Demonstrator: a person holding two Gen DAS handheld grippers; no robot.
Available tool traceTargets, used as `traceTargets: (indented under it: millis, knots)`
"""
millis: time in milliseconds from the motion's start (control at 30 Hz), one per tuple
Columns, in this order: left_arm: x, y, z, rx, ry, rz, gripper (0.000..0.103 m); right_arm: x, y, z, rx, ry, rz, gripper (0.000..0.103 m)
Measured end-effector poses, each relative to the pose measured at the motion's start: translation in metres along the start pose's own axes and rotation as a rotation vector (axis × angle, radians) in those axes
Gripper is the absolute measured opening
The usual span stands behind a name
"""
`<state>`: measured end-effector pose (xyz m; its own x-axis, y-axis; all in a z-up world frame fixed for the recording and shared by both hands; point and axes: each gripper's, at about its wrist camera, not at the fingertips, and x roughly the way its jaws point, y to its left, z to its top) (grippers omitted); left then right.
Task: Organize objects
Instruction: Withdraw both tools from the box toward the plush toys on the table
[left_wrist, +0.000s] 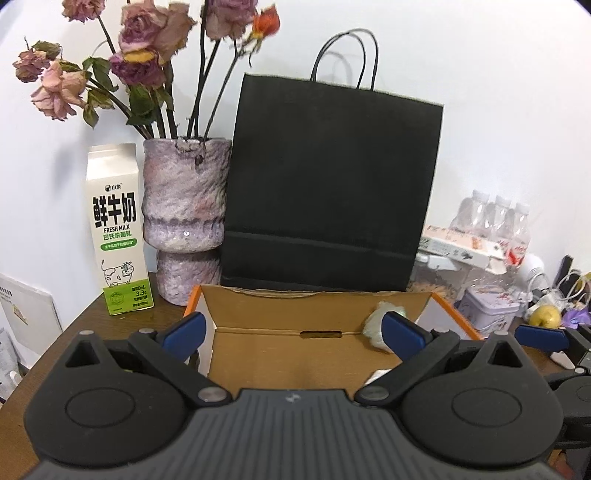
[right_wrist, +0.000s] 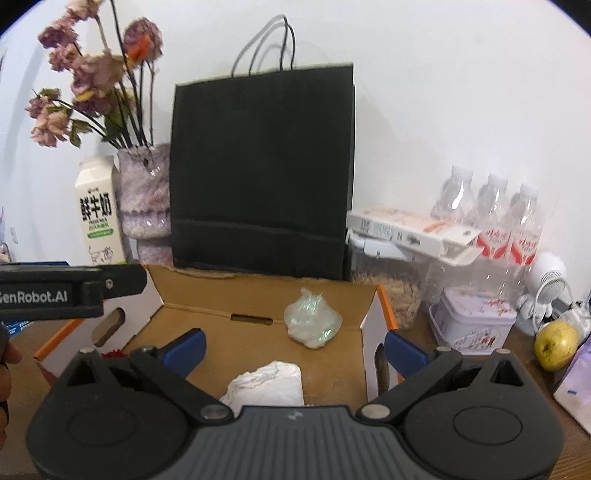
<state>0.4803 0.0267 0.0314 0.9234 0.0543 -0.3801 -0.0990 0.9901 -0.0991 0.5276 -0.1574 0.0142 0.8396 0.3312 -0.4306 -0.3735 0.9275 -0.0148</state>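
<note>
An open cardboard box with orange-edged white walls stands on the wooden desk; it also shows in the left wrist view. Inside lie a crumpled clear plastic wrap and a white crumpled tissue. The wrap shows in the left wrist view beside my right finger. My left gripper is open and empty over the box's near edge. My right gripper is open and empty above the box, the tissue just below it. The left gripper's body shows at the left of the right wrist view.
A black paper bag stands behind the box. A milk carton and a vase of dried roses stand at the left. Bottles, a flat white carton, a tin and a yellow-green fruit crowd the right.
</note>
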Motion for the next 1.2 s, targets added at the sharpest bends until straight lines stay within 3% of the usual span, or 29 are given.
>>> traceTargets:
  millis: [333,567,1200]
  knots:
    - [-0.053,0.003,-0.005,-0.002,-0.047,-0.005,0.103,-0.054,0.008,0.001,-0.028,-0.083,0.014,0.103]
    - [-0.089,0.001,-0.017,0.008,-0.066,-0.009,0.103,-0.084,0.007,-0.011,-0.027,-0.093,0.012,0.103]
    - [-0.168,0.011,-0.081,0.058,-0.107,-0.009,0.103,-0.175,0.013,-0.086,-0.012,-0.168,-0.002,0.103]
